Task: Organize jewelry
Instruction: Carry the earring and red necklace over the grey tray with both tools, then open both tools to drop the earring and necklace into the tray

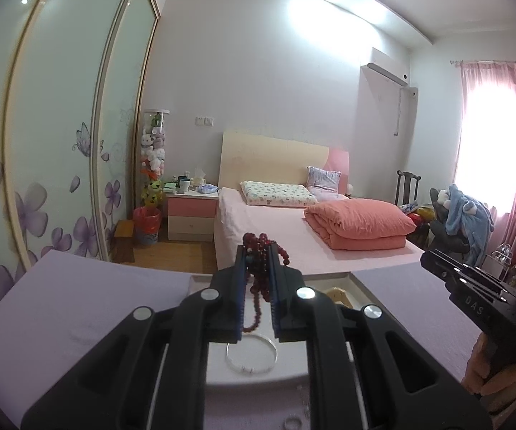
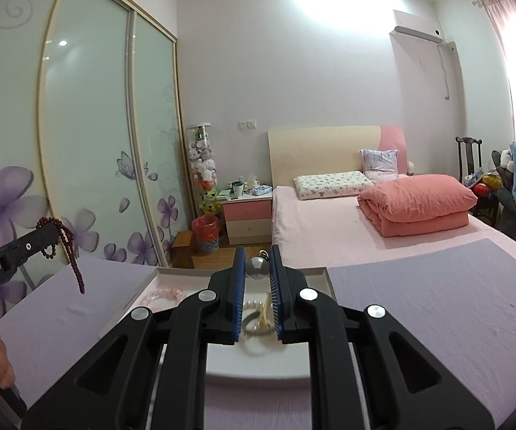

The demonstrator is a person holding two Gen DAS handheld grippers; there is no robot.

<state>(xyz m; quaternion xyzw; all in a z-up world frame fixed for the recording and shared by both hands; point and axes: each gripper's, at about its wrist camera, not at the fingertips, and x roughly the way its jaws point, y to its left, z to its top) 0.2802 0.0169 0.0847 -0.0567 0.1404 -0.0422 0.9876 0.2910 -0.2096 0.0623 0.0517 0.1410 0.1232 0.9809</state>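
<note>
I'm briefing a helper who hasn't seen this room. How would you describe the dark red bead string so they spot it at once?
Start at the lavender-covered table in front of the pink bed, where a shallow white tray lies. Above the tray, the left gripper is shut on the dark red bead string, one end dangling. The thin clear bangle lies flat in the tray; only the beads hang in the air.

Lilac-covered table (image 2: 437,315) bearing white tray (image 2: 172,275)

Left hand-held gripper (image 1: 256,251) clamped shut, right hand-held gripper (image 2: 256,258) likewise (both tilted slightly downward).
</note>
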